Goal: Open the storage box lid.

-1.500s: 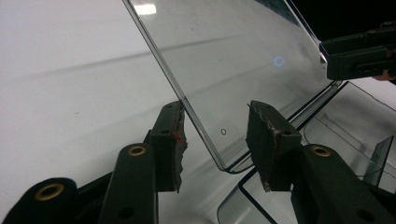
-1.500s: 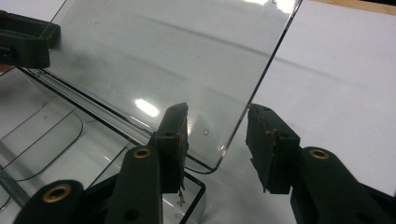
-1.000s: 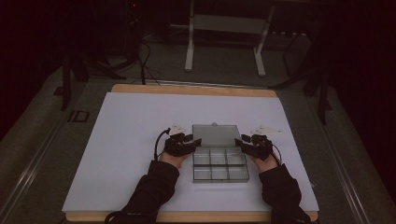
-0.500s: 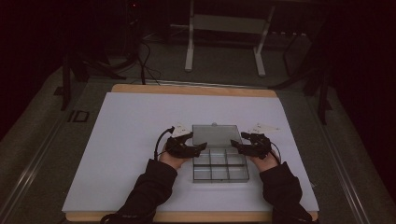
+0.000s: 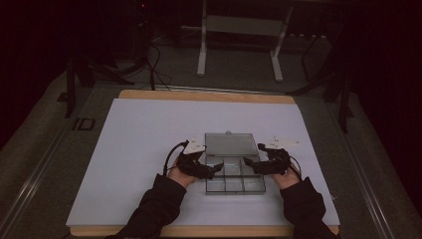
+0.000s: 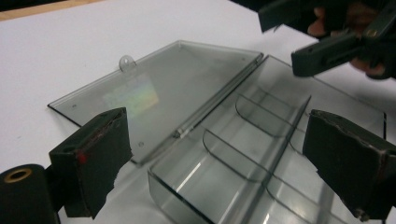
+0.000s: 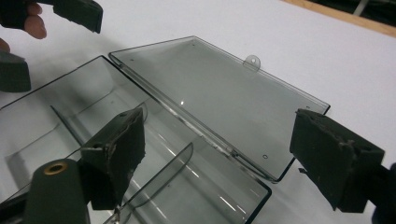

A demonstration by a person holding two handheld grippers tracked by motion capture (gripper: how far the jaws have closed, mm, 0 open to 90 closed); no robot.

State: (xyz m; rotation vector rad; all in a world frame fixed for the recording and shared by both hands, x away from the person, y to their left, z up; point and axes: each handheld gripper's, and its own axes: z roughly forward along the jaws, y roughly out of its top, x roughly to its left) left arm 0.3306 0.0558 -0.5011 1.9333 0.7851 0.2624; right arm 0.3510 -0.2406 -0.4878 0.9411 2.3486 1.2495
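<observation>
Step in hand: both grippers are letting go of the clear compartment box [image 5: 235,175], whose lid [image 5: 231,144] is lying flat open on the table [image 5: 129,149]; the opening looks done.
Left gripper [image 5: 211,171]: its fingers [image 6: 93,156] have just been opening and are standing wide apart, nothing between them, poised over the box's left edge.
Right gripper [image 5: 250,166]: its fingers [image 7: 334,156] have likewise just been opening and are standing apart, gripping nothing, hanging above the box's right edge near the hinge.
Box: sitting on the near middle of the table, between the two hands, dividers showing, every compartment looking empty.
Lid versus fingers: lying beyond both sets of fingertips, hinged along the tray's far side, its small tab pointing away from the person.
Next move: probably drawing both grippers clear, lifting slightly so no finger is catching a tray wall.
</observation>
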